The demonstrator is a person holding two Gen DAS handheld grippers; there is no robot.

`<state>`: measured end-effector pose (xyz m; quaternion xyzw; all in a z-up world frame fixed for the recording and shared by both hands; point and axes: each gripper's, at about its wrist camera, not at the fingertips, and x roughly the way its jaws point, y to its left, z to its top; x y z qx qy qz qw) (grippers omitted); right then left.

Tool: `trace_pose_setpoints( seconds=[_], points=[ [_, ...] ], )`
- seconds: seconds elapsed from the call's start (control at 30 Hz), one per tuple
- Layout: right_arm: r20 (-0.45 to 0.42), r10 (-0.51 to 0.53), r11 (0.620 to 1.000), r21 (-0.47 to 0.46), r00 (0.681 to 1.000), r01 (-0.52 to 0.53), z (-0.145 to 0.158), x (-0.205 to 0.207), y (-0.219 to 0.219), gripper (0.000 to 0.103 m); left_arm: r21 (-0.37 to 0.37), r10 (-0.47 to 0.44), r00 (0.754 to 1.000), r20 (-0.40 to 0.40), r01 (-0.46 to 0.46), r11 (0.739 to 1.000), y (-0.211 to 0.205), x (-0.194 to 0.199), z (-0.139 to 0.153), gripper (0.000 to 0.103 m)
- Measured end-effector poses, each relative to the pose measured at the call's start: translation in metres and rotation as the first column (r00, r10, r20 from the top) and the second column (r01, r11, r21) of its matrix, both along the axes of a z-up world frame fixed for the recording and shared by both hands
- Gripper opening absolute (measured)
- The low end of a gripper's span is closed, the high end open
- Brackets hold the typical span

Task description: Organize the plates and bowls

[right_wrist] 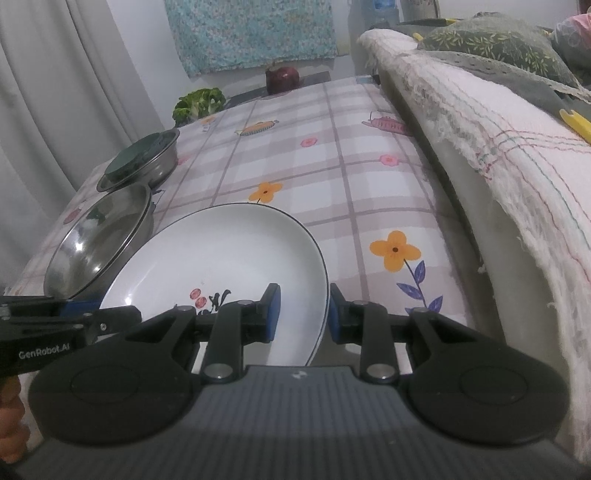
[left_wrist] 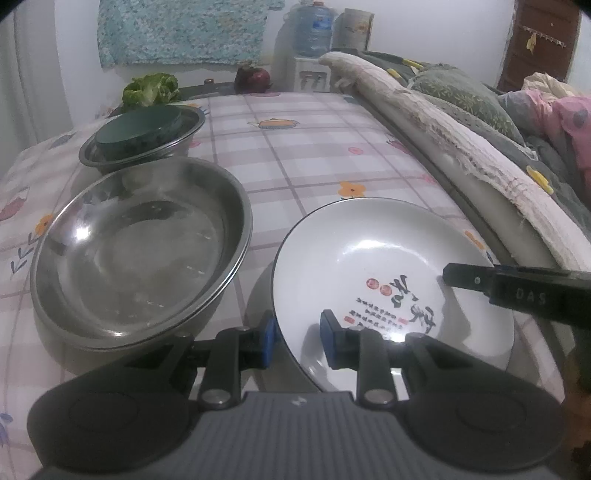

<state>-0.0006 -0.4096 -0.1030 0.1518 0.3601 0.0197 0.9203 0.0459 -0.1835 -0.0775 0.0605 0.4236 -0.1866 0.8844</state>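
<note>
A white plate (left_wrist: pixel 388 258) with black script and red marks lies on the checked tablecloth; it also shows in the right wrist view (right_wrist: pixel 221 251). My left gripper (left_wrist: pixel 297 341) straddles its near left rim, with a visible gap between pads and rim. My right gripper (right_wrist: pixel 304 314) straddles its right rim in the same way. The right gripper's finger (left_wrist: pixel 480 282) reaches over the plate in the left wrist view. Stacked steel bowls (left_wrist: pixel 136 251) sit left of the plate. A smaller steel bowl (left_wrist: pixel 147 142) behind holds a dark green dish (left_wrist: pixel 138 131).
Lettuce (left_wrist: pixel 151 90) and a red onion (left_wrist: pixel 253 77) lie at the table's far end. A bed edge with a frayed pink blanket (left_wrist: pixel 461 147) runs along the right side. A water jug (left_wrist: pixel 310 29) stands at the back. Curtains (right_wrist: pixel 55 92) hang on the left.
</note>
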Motion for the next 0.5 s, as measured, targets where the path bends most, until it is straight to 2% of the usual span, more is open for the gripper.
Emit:
trace_pose_setpoints(
  seconds=[0.17,0.5],
  points=[
    [0.008,-0.002,1.0,-0.021,1.0,0.002,-0.001,-0.002,0.003,0.026,0.024,-0.011,1.0,0.013,0.011,1.0,-0.004,0.002,-0.002,0.028],
    [0.013,0.005,0.999,-0.05,1.0,-0.005,0.0,-0.01,0.007,0.026,0.027,-0.012,0.999,0.031,0.012,1.0,-0.007,0.011,-0.003,0.029]
  ],
)
